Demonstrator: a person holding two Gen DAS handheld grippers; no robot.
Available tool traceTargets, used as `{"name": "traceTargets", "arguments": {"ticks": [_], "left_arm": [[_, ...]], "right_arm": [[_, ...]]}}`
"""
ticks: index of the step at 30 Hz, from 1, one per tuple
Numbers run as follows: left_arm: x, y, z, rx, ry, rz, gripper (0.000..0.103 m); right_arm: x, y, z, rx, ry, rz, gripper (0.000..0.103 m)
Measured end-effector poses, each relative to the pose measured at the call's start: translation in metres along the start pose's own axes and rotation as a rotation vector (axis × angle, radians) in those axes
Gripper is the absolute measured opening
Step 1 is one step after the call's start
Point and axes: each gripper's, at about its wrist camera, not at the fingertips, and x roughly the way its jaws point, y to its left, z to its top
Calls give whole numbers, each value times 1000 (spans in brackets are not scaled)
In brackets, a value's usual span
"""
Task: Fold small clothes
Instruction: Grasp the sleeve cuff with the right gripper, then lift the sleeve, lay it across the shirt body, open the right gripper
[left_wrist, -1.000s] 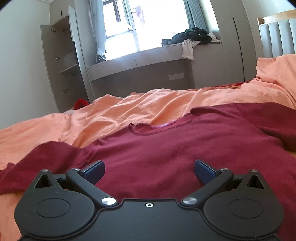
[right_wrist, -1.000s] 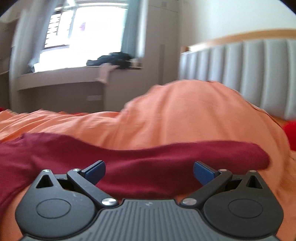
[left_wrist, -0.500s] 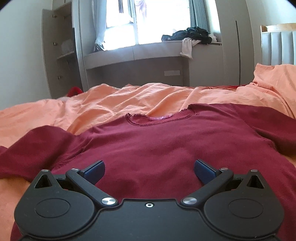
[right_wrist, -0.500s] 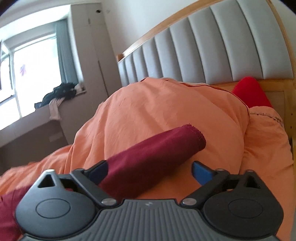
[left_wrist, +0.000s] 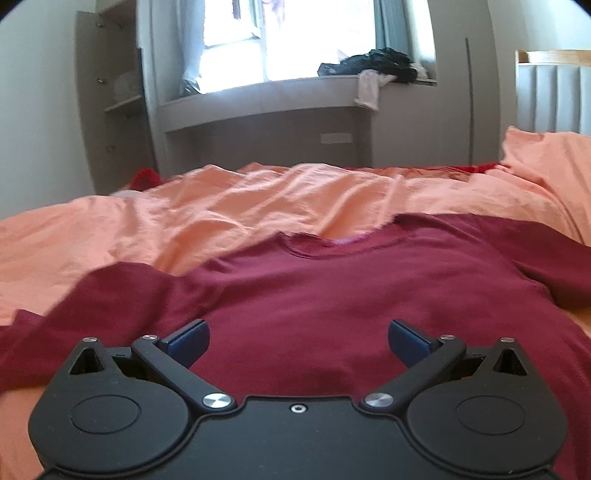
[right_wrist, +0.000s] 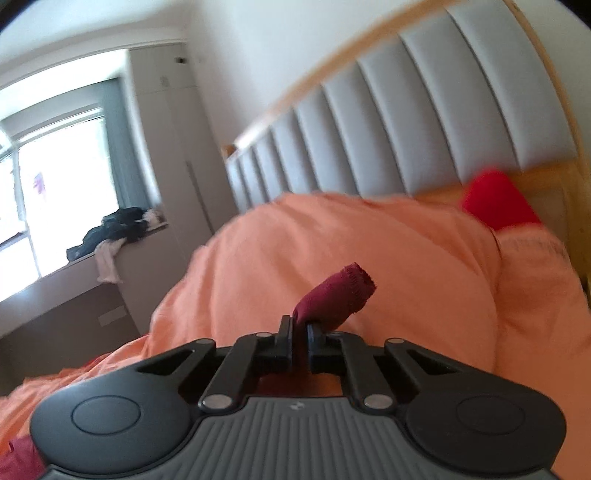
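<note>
Right gripper (right_wrist: 300, 332): its fingers have just closed, pinching the sleeve (right_wrist: 332, 297) of the maroon shirt (left_wrist: 351, 295); the cuff end sticks out past the fingertips, above the orange duvet (right_wrist: 369, 251). Grey padded headboard (right_wrist: 406, 122) beyond, red pillow (right_wrist: 495, 201) off to the right of the fingers.

Left gripper (left_wrist: 298, 341): fingers (left_wrist: 186, 338) spread wide, nothing between them, held over the shirt's lower body. Shirt lies flat on the bed, neckline ahead of the fingers, other sleeve trailing off to their left. Window ledge with heaped dark clothes (left_wrist: 369, 62) far ahead.
</note>
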Motion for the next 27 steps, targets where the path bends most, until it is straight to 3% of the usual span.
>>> {"name": "traceTargets", "arguments": {"ticks": [6,13,17,20,27], "left_arm": [[-7,32,10,-70,-18,46,103],[-16,78,18,-204,-28,131,103],[-23,105,18,-290,-47,175,103],[-29,121,14,-352,-81,194,103],[-37,143,8,-425,-99,195,103]], "right_arm": [[-27,71,22,-185,-85,196,7],[-86,197,21,-410,-168,581,7],[-127,259,-13,-530,-147,817,7],[-156,291,-47,-612,-113,941,7],[-204,326,-143,-864,22,1101,6]]}}
